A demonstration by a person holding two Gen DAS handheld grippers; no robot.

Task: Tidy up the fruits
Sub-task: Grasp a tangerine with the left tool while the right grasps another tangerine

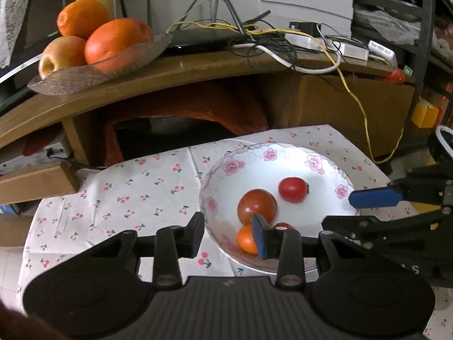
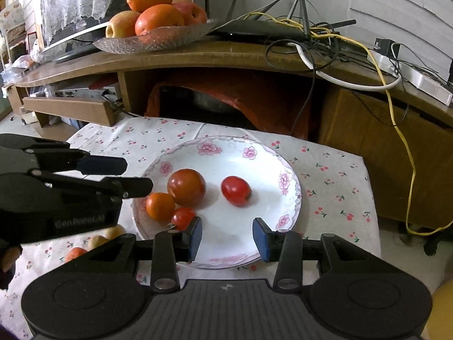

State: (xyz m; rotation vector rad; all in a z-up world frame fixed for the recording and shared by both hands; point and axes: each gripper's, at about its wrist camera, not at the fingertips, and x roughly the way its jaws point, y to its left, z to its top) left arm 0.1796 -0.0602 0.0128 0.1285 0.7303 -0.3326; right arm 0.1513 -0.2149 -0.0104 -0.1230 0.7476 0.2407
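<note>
Both claws gape empty; plate (image 2: 288, 181) holds tomatoes (image 2: 235, 190), small orange (image 2: 160, 206).

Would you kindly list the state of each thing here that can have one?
Left tongs: open, empty, over the plate's near rim.
Right tongs: open, empty, above the plate's near edge.
Floral plate: upright on the cherry cloth, holding four fruits.
Large tomato: in the plate, touching the small orange fruit.
Glass dish: on the shelf, piled with oranges and apples.
</note>
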